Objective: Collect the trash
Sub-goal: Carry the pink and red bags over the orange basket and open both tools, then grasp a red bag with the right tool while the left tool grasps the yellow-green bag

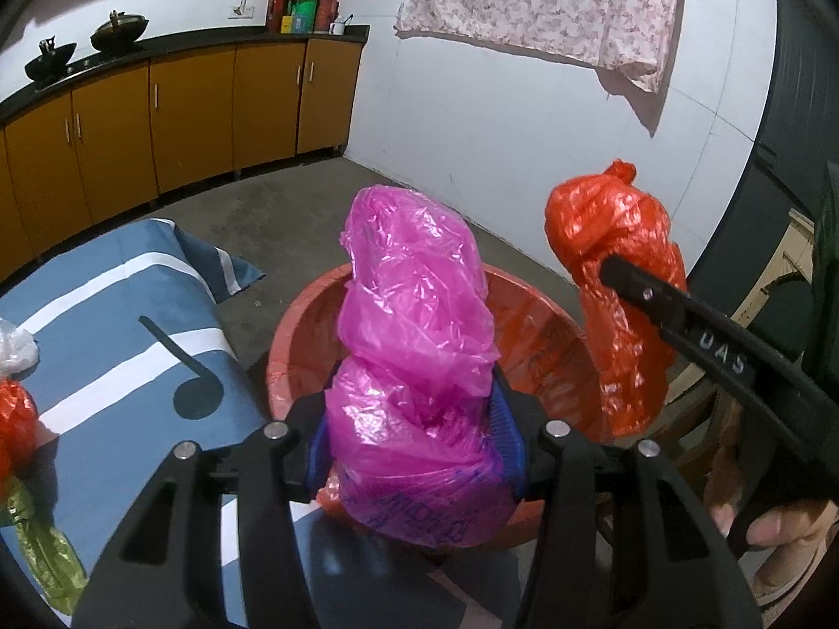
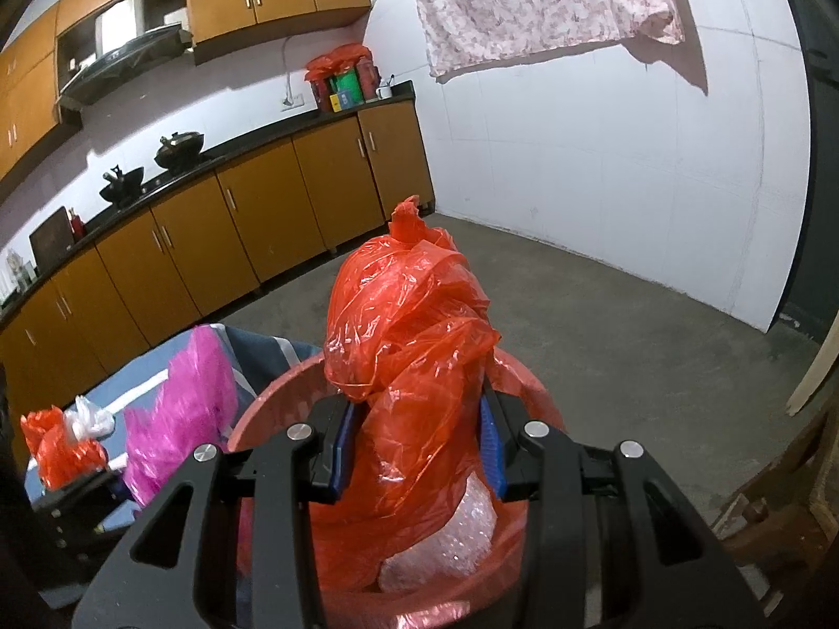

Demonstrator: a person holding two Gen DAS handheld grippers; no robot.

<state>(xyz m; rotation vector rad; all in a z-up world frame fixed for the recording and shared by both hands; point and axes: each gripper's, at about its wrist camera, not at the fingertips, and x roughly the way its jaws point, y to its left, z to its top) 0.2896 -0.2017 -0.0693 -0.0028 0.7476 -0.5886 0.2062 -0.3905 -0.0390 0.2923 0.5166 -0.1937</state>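
Progress, by my judgement: mid-way. Two pieces were lifted and over the bin, none seen released; at least three more waited on the blue cloth.

1. Blue cloth (image 1: 105, 314): soft fabric, white stripes, a dark music-note print, draped over a low support whose kind I could not tell. It stood just beside the bin's left rim.
2. Bin (image 1: 293, 346): round, red, rigid-looking rim, lined with thin red film; it stood on the bare concrete floor.
3. Pink bag (image 1: 414, 325): glossy translucent film, twisted into a tall crinkled column, dark lettering near its base. My left tongs (image 1: 417, 451) gripped its lower part, blue ribbed pads pressing both sides, above the bin's mouth.
4. Orange bag (image 2: 414, 346): shiny crumpled film, knotted at the top, bubble wrap showing below. My right tongs (image 2: 419, 451) were clamped on its middle, over the bin.
5. Left on the cloth's near left edge: small orange bag (image 1: 15, 419), white bag (image 1: 15, 351), olive-green wrapper (image 1: 47, 561).
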